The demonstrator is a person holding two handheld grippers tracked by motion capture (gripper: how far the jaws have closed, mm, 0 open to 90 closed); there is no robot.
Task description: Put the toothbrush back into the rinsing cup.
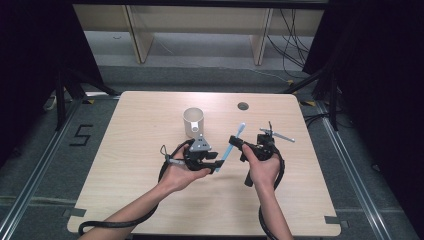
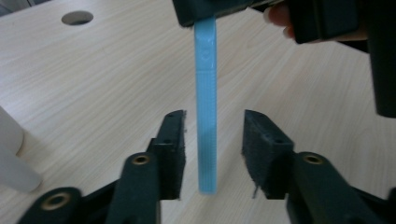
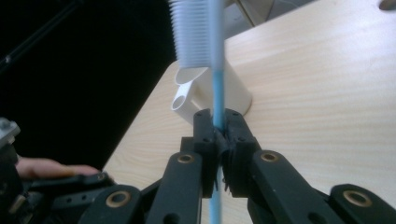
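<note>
**Toothbrush handover: risk of slip**

Above mid-table, the right gripper (image 3: 219, 135) pinches the blue toothbrush (image 1: 231, 147) mid-handle, bristles up. Releasing before the left gripper (image 2: 212, 149) closes would likely drop it short of the cup (image 1: 193, 121). The left jaws stand spread; the handle's lower end hangs between them, nearer one pad, seemingly untouched.

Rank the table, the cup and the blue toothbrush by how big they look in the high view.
1. table
2. blue toothbrush, longer but thin
3. cup, close to the toothbrush overall, so that order is unsure
</note>
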